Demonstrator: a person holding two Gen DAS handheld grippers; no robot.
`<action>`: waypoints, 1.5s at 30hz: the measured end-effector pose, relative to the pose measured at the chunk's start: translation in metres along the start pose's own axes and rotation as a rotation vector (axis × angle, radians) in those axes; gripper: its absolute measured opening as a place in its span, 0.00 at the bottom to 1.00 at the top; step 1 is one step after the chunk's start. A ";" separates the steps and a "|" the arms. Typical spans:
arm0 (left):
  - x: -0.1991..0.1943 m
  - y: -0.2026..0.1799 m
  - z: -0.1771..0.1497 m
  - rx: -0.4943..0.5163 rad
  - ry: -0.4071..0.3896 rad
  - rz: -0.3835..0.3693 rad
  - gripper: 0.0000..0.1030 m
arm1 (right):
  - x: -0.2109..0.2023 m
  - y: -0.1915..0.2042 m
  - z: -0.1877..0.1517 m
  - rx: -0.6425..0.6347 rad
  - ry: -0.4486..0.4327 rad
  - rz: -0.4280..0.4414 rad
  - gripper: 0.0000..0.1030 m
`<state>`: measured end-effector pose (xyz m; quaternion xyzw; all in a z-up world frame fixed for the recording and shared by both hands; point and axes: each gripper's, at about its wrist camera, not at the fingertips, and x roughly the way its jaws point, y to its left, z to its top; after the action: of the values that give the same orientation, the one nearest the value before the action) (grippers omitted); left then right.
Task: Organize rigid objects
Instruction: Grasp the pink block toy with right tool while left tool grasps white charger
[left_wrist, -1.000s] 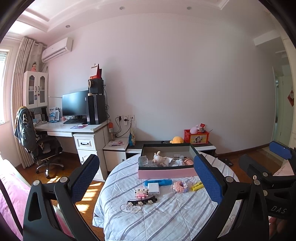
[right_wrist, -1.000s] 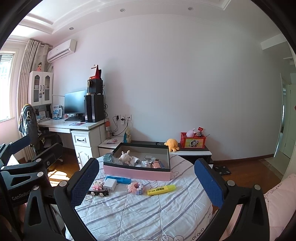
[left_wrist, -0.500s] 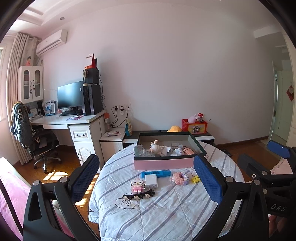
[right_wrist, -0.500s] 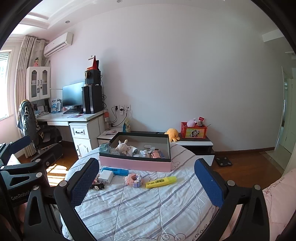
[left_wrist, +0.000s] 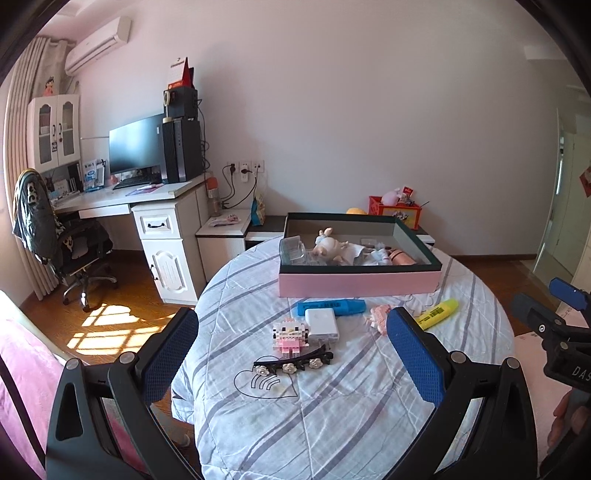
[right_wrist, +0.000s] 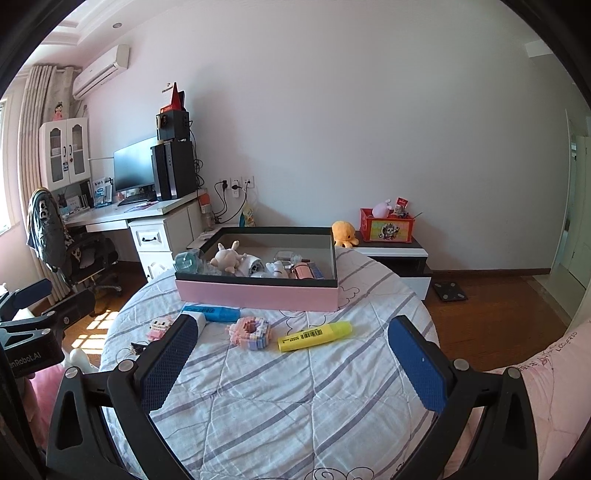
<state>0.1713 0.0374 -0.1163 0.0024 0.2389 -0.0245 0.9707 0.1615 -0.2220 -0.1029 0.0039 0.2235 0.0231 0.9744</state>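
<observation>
A pink box (left_wrist: 358, 282) with a dark rim stands at the back of the round table (left_wrist: 332, 406) and holds small toys. In front of it lie a blue highlighter (left_wrist: 331, 306), a white charger (left_wrist: 321, 325), a pink block figure (left_wrist: 290, 335), a black hair clip with flowers (left_wrist: 292, 363), a pink block ring (right_wrist: 248, 332) and a yellow highlighter (right_wrist: 314, 335). My left gripper (left_wrist: 291, 354) is open and empty above the hair clip. My right gripper (right_wrist: 291, 365) is open and empty, short of the yellow highlighter.
A striped cloth covers the table. A white desk (left_wrist: 129, 199) with monitor and office chair (left_wrist: 62, 240) stands at the left. A low cabinet with a red box (right_wrist: 386, 229) is behind the table. Wooden floor (right_wrist: 498, 295) lies to the right.
Both grippers have moved forward and tilted down toward the table; the objects now look larger and closer. Both stay open and empty.
</observation>
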 end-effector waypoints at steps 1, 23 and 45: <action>0.007 0.003 -0.001 -0.005 0.014 0.005 1.00 | 0.007 -0.003 -0.002 0.006 0.014 -0.004 1.00; 0.155 -0.001 -0.009 0.042 0.300 -0.049 1.00 | 0.163 -0.046 -0.039 0.094 0.346 -0.032 1.00; 0.207 -0.026 -0.029 0.123 0.400 -0.043 0.83 | 0.222 0.030 -0.022 -0.131 0.445 0.213 1.00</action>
<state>0.3394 0.0024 -0.2374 0.0611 0.4248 -0.0589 0.9013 0.3508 -0.1821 -0.2186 -0.0408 0.4287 0.1401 0.8916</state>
